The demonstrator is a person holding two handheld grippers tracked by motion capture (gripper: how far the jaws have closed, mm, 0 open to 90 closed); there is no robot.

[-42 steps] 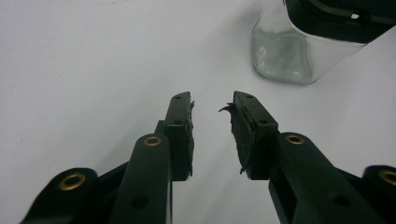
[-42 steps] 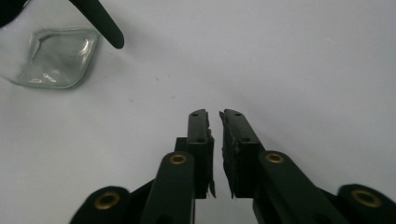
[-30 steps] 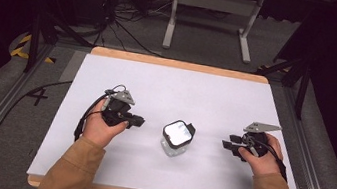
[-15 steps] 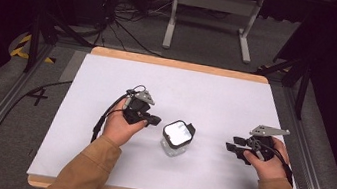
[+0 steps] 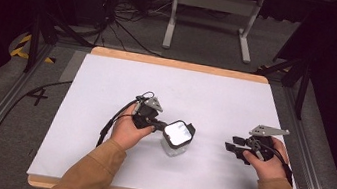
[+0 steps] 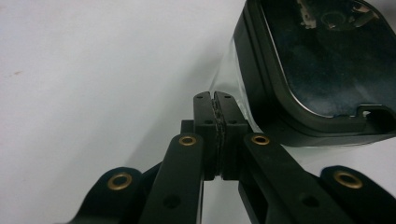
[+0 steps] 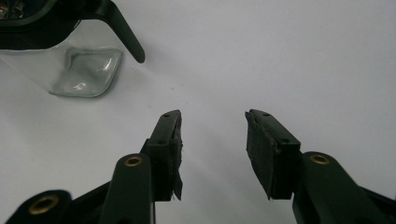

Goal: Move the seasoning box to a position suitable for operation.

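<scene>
A clear glass jar (image 5: 177, 144) with a black-framed lid (image 5: 178, 132) is standing near the middle of the white table (image 5: 95, 164), and it is being approached from the left by the left gripper (image 5: 156, 124). That gripper's jaws are being held fully closed, pad against pad, with nothing between them; their tips are being brought just beside the jar's left wall, below the lid's dark rim (contact cannot be told from the left gripper view, where the lid (image 6: 322, 70) is looming up to the right of the jaws).

If the jar is to be grasped, the jaws should be opened before any further advance is made, since a closed tip would probably only push the jar to the right. A grip low on the glass body would likely be steadier than one on the lid, whose clasp (image 7: 122, 32) is hanging loose on the right side.

The right gripper (image 5: 230, 146) is being held well apart to the right, its jaws spread and empty, with the jar (image 7: 79, 60) lying beyond and left of its tips.
</scene>
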